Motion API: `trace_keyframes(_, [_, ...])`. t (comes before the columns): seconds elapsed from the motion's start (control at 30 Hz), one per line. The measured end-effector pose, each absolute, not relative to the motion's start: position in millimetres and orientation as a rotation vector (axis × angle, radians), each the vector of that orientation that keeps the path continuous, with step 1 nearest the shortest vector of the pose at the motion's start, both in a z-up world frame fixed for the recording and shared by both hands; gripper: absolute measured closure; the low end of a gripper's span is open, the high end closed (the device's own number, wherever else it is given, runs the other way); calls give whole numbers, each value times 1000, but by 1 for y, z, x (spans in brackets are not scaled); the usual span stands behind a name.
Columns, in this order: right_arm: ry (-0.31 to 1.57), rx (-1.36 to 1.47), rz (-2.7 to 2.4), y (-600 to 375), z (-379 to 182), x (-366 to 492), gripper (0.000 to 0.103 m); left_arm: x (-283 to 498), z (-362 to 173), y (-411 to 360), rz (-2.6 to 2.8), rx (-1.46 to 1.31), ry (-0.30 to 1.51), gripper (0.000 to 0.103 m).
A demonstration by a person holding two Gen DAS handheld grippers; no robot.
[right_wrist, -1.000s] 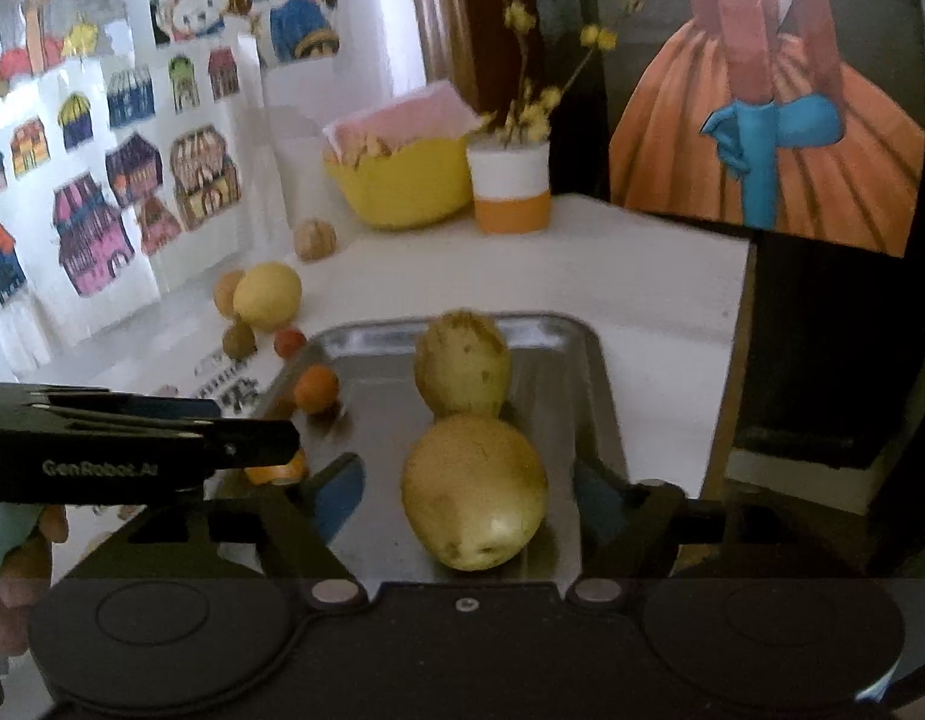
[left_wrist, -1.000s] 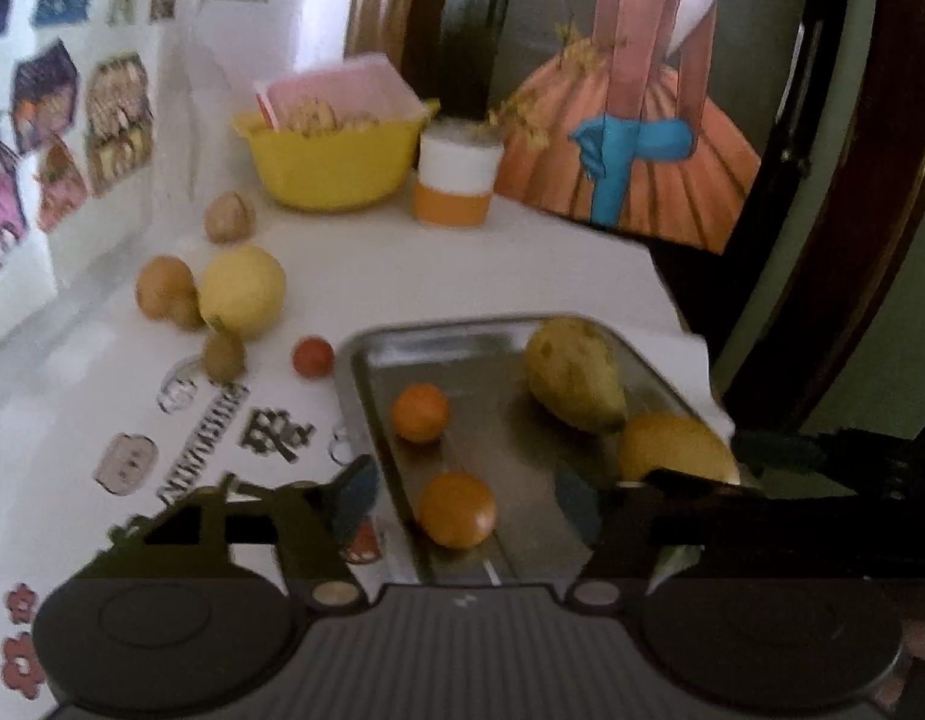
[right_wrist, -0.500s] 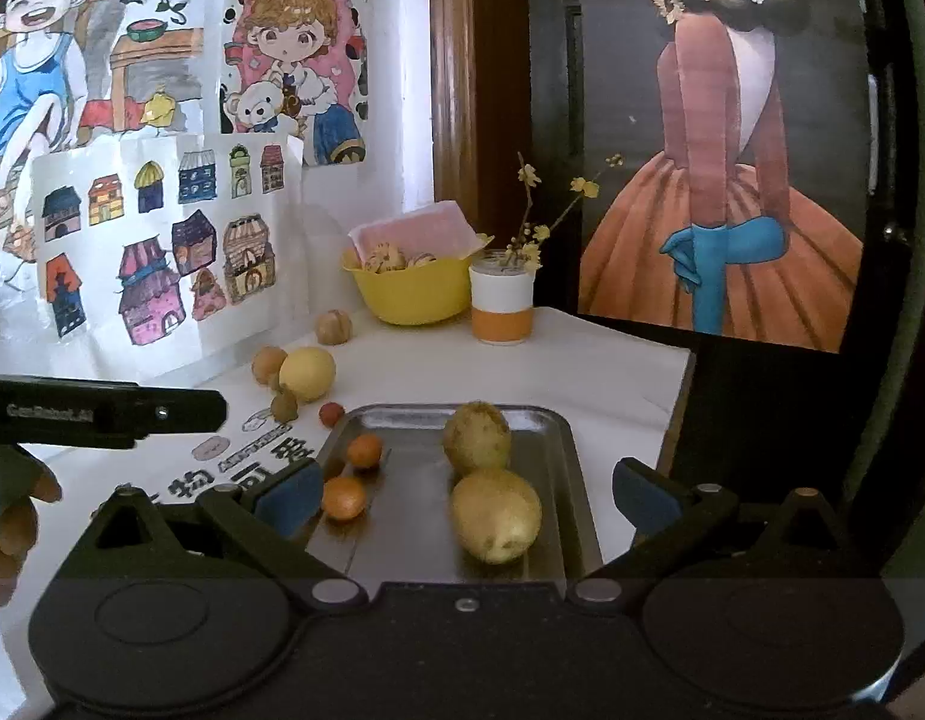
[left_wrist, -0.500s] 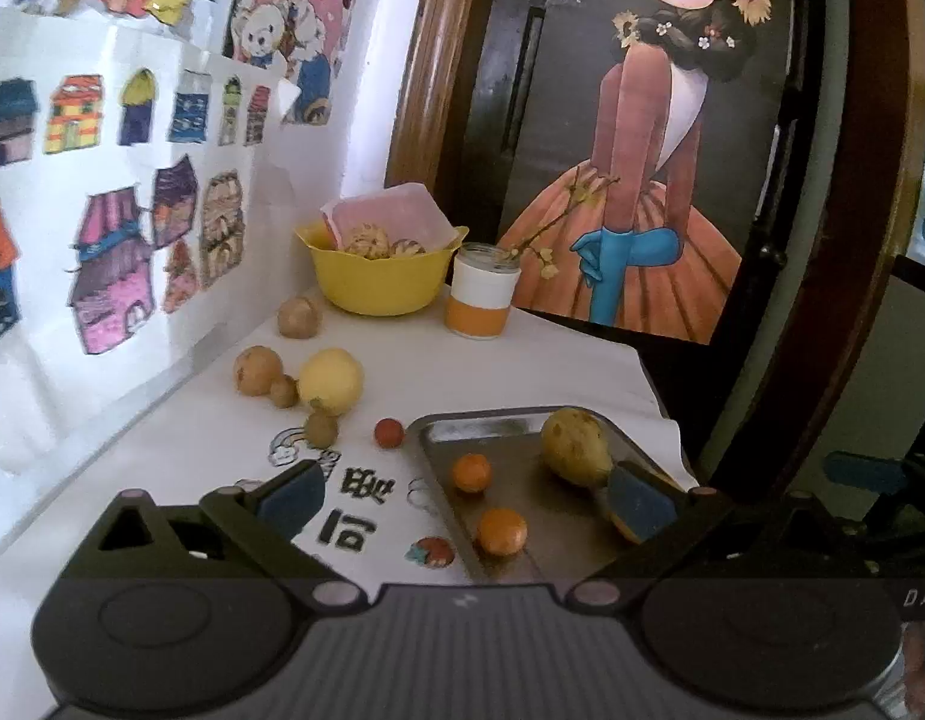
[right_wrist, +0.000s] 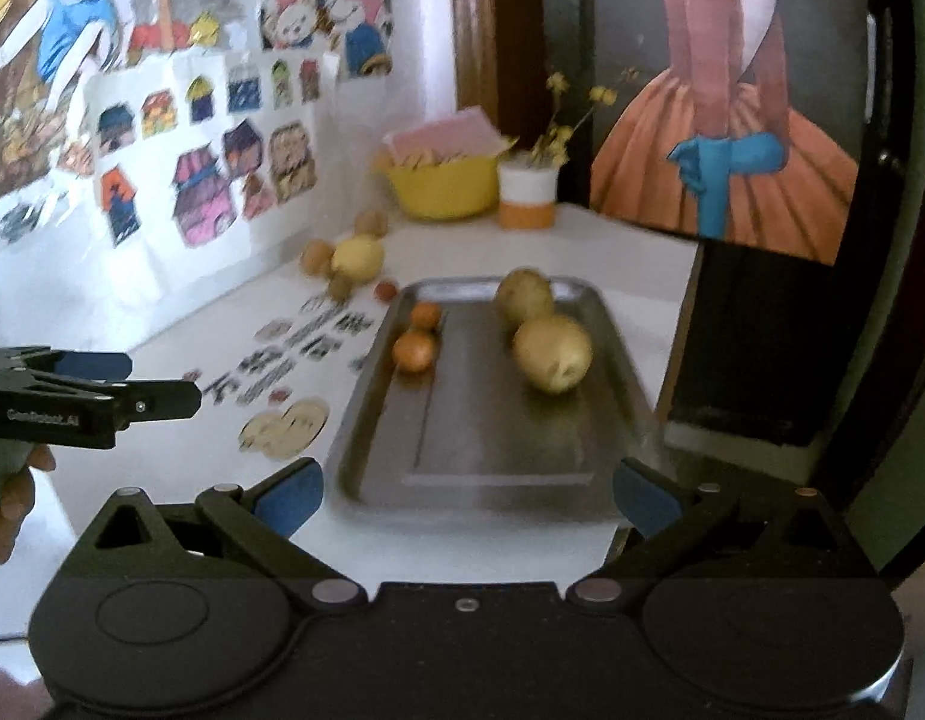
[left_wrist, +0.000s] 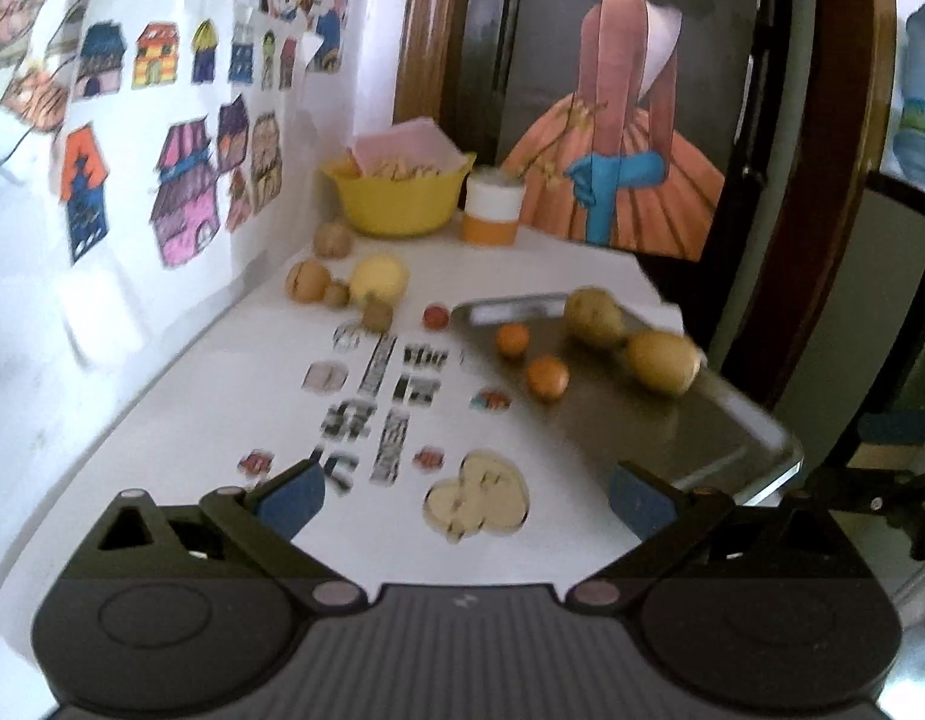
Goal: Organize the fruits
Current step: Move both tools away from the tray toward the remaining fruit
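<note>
Both your grippers, left [left_wrist: 465, 495] and right [right_wrist: 465, 495], are spread wide and hold nothing, hanging above the near end of the table [left_wrist: 546, 264]. The tray [right_wrist: 492, 450] carries two pears [right_wrist: 551, 353] and two small oranges [right_wrist: 413, 351]; the loose fruits [left_wrist: 378, 279] sit against the wall, well apart from you. They look round, firm and likely to roll, so I'd close across the widest part, gently; the yellow bowl [left_wrist: 396, 204] holds something I can't make out.

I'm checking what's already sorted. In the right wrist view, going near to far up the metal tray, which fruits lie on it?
On the tray: near orange, far orange on its left side; near pear, far pear on its right.
</note>
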State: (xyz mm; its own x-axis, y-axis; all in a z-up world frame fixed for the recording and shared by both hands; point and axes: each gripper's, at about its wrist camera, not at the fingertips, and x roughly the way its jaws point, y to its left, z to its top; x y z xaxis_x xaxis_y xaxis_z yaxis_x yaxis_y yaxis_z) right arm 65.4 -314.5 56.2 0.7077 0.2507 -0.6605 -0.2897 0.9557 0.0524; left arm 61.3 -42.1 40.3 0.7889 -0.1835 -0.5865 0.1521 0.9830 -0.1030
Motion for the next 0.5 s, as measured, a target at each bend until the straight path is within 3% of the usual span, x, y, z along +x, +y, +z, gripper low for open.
trace_keyframes(0.5, [815,-85,600,-221,63,87,1,50,51,32,-60,16,739,0])
